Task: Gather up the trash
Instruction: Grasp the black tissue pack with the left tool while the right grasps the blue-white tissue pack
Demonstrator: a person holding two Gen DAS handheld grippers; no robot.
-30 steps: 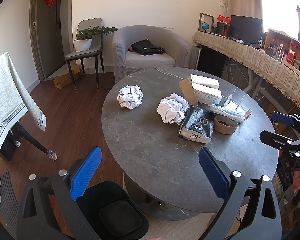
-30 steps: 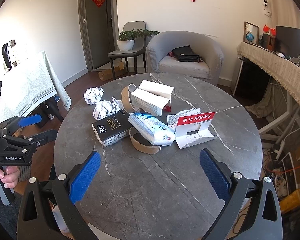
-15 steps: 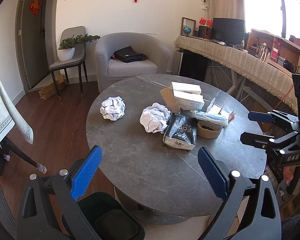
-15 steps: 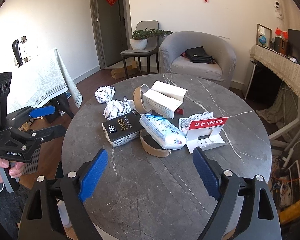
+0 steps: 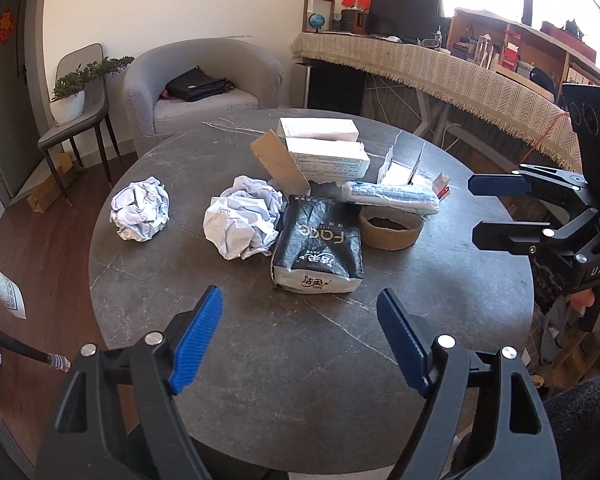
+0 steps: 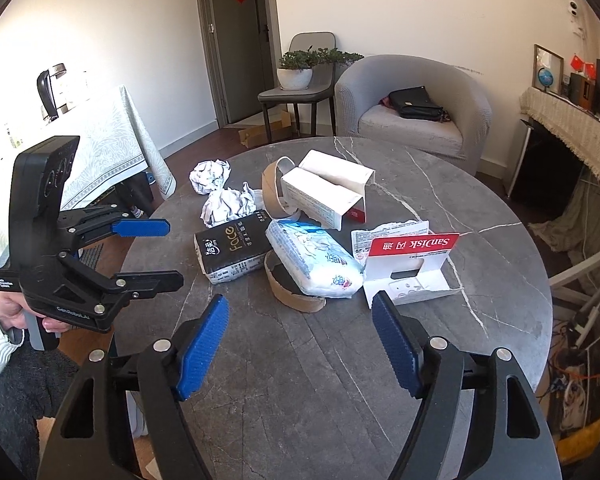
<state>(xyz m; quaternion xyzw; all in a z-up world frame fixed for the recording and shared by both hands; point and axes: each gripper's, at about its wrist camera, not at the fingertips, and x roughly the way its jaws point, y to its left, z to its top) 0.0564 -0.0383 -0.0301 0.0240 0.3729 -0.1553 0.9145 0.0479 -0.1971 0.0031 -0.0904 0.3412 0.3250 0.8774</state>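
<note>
Left gripper (image 5: 300,340): blue pads spread, nothing between them, jaws just been narrowing from their widest. Now out over the round table (image 5: 260,380), aimed down at the black tissue pack (image 5: 318,250) lying just ahead; a second ago hung back past the rim with a dark bin below, now out of frame (so trash must go back that way).

Right gripper (image 6: 300,340): same story, pads apart and empty, jaws just been closing in part, hovering over bare tabletop short of the cardboard ring (image 6: 296,292) and the blue-and-white tissue packet (image 6: 314,260) resting across it.

Further out, all trash untouched on the table: larger crumpled paper (image 5: 242,222) touching the black pack, smaller paper ball (image 5: 140,212) apart to its left, opened white box (image 5: 324,152) behind, red-and-white card packaging (image 6: 408,264) beside the packet.

Probable meaning: approach under way, both hands pre-shaping for a first pick, nothing collected yet. Likely targets the black pack for the left, ring or packet for the right (only a guess). Stacked packet apt to slide off the ring if the ring goes first
</note>
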